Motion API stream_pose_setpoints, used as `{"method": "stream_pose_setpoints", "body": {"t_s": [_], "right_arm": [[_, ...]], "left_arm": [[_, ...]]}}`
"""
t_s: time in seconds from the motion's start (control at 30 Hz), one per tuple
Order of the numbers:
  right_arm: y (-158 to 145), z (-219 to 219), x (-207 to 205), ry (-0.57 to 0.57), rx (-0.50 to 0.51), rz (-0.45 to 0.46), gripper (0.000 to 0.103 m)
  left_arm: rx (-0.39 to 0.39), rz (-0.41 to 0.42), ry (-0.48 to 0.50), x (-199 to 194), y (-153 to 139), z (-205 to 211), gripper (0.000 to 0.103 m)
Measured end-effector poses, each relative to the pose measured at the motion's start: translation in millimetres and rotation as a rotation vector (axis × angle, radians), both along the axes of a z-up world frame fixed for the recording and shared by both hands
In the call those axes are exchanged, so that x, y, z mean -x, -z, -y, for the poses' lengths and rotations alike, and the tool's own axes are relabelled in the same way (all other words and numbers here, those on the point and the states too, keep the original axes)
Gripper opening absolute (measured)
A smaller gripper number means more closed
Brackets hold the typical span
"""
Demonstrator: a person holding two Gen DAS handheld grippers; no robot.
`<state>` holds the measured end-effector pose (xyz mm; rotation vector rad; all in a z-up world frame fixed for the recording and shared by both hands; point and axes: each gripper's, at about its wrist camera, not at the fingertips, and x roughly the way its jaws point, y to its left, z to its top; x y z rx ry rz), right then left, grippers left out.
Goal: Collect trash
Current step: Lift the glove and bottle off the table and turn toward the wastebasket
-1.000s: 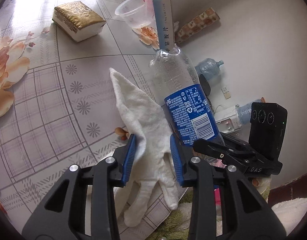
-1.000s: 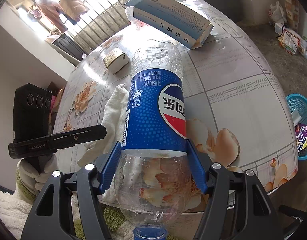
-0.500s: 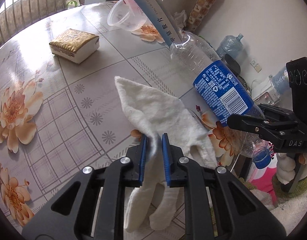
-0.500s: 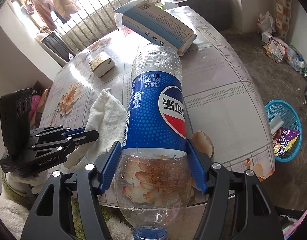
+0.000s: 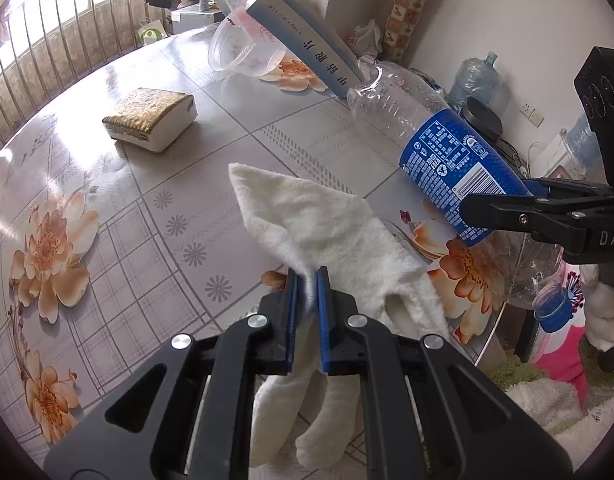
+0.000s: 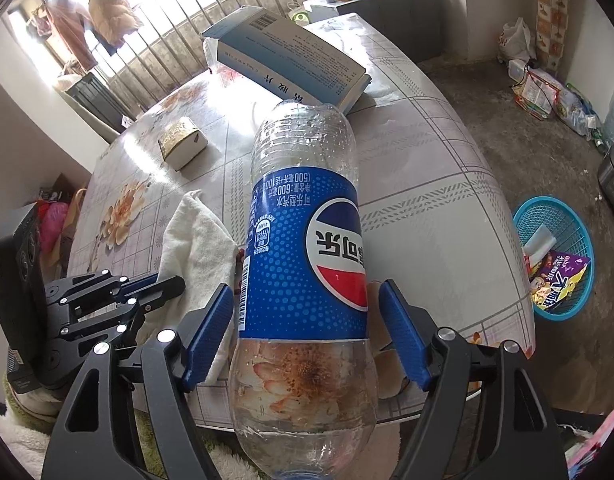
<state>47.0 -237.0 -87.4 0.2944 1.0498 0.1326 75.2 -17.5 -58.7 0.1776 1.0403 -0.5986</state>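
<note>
My left gripper [image 5: 307, 280] is shut on a white cloth [image 5: 327, 220] that lies at the near edge of the flowered table [image 5: 107, 208]. My right gripper [image 6: 307, 320] is shut on an empty Pepsi bottle [image 6: 307, 248], cap end toward the camera, held above the table edge. The bottle [image 5: 447, 152] and right gripper [image 5: 539, 208] also show in the left wrist view, to the right of the cloth. The cloth [image 6: 195, 240] and the left gripper [image 6: 167, 284] show at the left of the right wrist view.
A blue-and-white box [image 6: 291, 60] leans at the far side of the table, next to a clear plastic cup [image 5: 243, 48]. A gold-topped tissue pack [image 5: 151, 118] lies mid-table. A blue basket [image 6: 555, 256] holding wrappers stands on the floor to the right.
My left gripper closed on the white cloth and lifted its fold slightly. The right gripper with the bottle drew back and to the right, away from the cloth.
</note>
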Motion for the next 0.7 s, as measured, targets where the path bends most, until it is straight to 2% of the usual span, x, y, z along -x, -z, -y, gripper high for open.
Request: {"method": "stream_pose_setpoints", "body": {"t_s": [0.23, 0.4, 0.7], "right_arm": [[6.0, -3.8, 1.8, 0.000, 0.012, -0.013, 0.073], [7.6, -3.2, 4.9, -0.003, -0.001, -0.020, 0.062], [2.9, -0.5, 9.1, 0.004, -0.012, 0.000, 0.061]], "left_arm": [[-0.001, 0.007, -0.009, 4.6, -1.4, 0.3, 0.007], [-0.001, 0.007, -0.008, 2.4, 0.1, 1.4, 0.007], [0.010, 0.043, -0.026, 6.8, -10.4, -1.0, 0.003]]}}
